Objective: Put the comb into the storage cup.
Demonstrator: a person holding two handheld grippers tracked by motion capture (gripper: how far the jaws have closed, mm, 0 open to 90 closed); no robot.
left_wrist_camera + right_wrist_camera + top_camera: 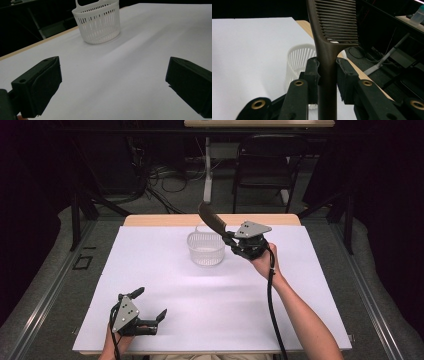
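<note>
- Comb, dark brown and stiff-looking plastic, is clamped by its handle in the right gripper, which a hand holds up above the far right part of the white table.
- Jaws of the right gripper are closed hard on the narrow handle just below where the toothed part begins; in the right gripper view the two black pads press its two flat sides.
- Judging by its thin section, the comb should be light and rigid, with smooth faces that could slip or swivel in a loose pinch; the fine teeth are the weakest part, so the handle is the sound place to take hold, as it is held here.
- Its long axis runs from the gripper up and away to the far left in the high view, toothed end leading, tilted rather than upright, and passing over the far right rim of the white slotted basket.
- The basket stands on the table's far middle, just left of the right gripper, and looks empty.
- The left gripper rests at the near left edge of the table, its jaws spread wide apart and holding nothing, well apart from the basket.
</note>
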